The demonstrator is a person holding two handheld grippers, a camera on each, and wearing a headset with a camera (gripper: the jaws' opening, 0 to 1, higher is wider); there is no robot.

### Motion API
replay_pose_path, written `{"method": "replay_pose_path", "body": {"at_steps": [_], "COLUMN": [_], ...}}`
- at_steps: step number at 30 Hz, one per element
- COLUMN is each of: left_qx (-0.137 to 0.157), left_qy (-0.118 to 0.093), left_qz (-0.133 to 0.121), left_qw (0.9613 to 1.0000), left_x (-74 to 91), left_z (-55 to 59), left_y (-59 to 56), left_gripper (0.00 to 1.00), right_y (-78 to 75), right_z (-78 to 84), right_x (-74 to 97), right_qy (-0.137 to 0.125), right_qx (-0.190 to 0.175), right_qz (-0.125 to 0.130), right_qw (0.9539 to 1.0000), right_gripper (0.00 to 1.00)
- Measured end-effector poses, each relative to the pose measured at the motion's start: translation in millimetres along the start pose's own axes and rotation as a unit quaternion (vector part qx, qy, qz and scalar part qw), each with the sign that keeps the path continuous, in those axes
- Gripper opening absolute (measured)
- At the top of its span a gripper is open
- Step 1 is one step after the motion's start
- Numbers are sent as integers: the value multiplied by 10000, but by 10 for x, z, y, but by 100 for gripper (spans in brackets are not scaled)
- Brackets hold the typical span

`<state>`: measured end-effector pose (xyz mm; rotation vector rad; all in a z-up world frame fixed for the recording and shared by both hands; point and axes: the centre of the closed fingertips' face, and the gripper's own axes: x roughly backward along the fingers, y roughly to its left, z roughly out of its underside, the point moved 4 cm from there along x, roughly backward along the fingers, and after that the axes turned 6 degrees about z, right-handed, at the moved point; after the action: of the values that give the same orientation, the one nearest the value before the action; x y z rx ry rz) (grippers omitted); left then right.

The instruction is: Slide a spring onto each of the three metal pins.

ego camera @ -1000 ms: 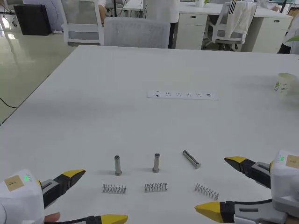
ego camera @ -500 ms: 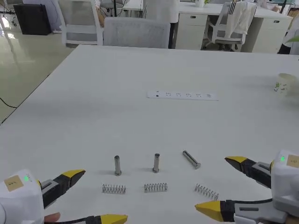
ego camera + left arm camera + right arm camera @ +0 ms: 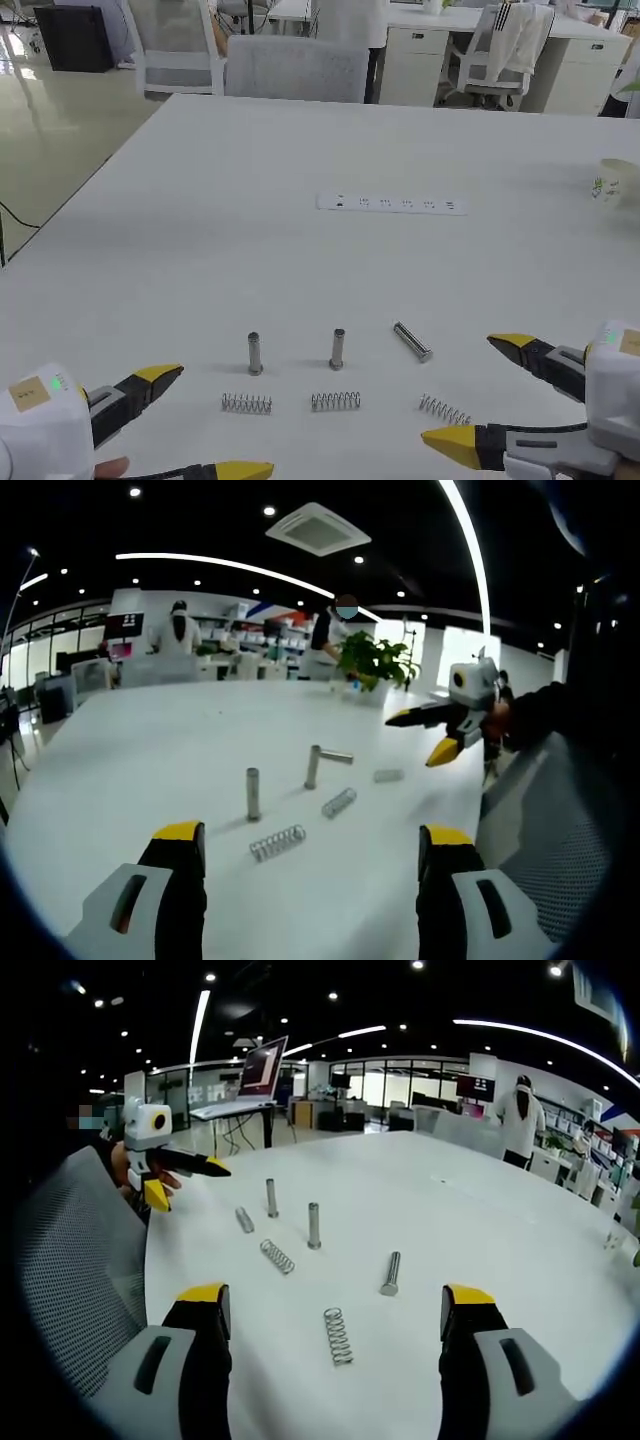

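Head view: we log left gripper (image 3: 208, 420) and right gripper (image 3: 468, 390), fingers spread wide, empty. Near bench (image 3: 300, 150) front edge: two upright pins (image 3: 254, 354), one lying pin (image 3: 411, 341), three loose springs (image 3: 335, 401).

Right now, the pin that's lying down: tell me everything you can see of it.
The lying pin is a short, silvery metal cylinder, smooth and shiny, with a wider head at the end nearer the person. It lies flat and slanted on the white table, to the right of the middle pin, which stands upright. It carries no spring. The nearest spring lies in front of it, apart. Only the table touches it.
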<state>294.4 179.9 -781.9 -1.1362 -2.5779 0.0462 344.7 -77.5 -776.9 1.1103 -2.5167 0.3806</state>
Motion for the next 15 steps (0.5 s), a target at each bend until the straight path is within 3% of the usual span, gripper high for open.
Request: {"method": "replay_pose_path", "body": {"at_steps": [15], "left_qx": [-11], "left_qy": [-46], "left_qz": [-5], "left_qw": [10000], "left_x": [19], "left_z": [-24], "left_y": [-6], "left_gripper": [84], "right_y": [-149], "right_z": [-190], "right_x": [-39], "right_qy": [13], "right_qx": [302], "right_qz": [117], "right_qw": [9995], "right_gripper": [84]}}
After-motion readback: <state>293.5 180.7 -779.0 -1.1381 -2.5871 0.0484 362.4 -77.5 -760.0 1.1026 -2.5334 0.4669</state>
